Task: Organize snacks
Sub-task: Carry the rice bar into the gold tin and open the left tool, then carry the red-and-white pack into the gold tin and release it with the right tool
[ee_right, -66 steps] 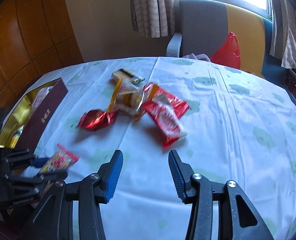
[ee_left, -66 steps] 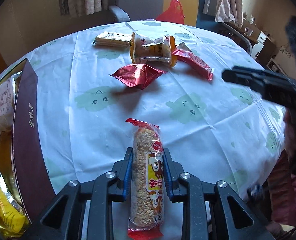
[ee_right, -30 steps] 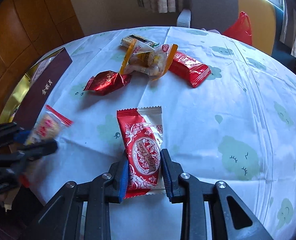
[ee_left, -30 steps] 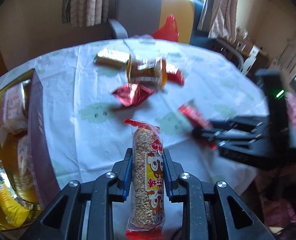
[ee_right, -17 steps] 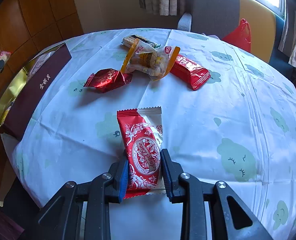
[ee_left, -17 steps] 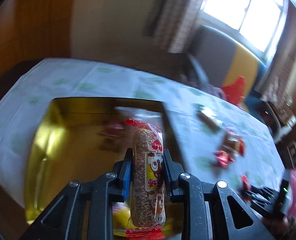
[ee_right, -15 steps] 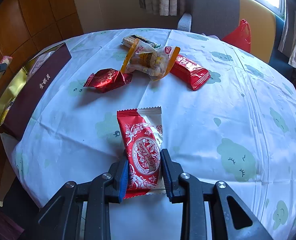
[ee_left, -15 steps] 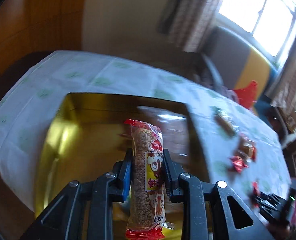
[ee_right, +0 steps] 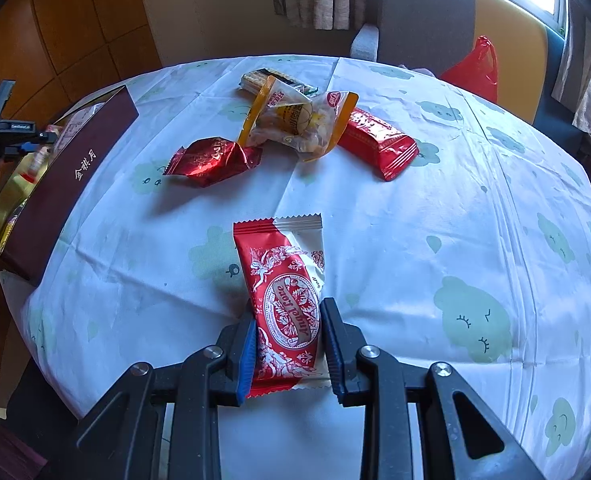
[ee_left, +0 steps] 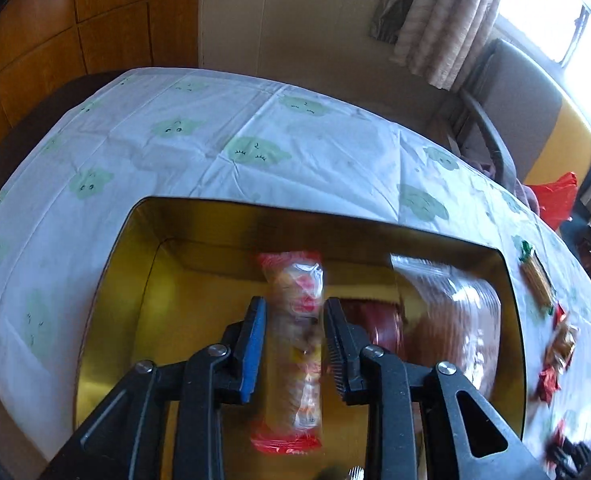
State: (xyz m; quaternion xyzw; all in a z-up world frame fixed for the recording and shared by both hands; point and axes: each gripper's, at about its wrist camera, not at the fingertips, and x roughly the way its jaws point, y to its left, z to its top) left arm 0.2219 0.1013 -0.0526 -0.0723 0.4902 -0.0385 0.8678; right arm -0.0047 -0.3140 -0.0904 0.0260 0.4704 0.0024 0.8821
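White tablecloth with pale green cloud faces covers the round table, and at its left edge stands the gold-lined box with a dark maroon outer wall.

My judgement is that the step in hand is to lay the long clear puffed-grain bar with red ends into this box. The left gripper hangs over the gold floor, and a thin gap shows between each blue pad and the wrapper, so the bar seems to be released or only loosely kept. To do it well, I would let it go low, in the free gold space on the left side, so that it lies flat and does not rest on the clear pack of brown biscuits at the right.

The right gripper is closed on the red and white wafer packet, above the near part of the cloth. Farther away lie a crumpled red foil packet, an orange-edged clear snack bag and a red foil bar.

The grain bar is blurred, so its print cannot be read, and I cannot tell if it touches the box floor. A dark red thing between bar and biscuits is mostly hidden.
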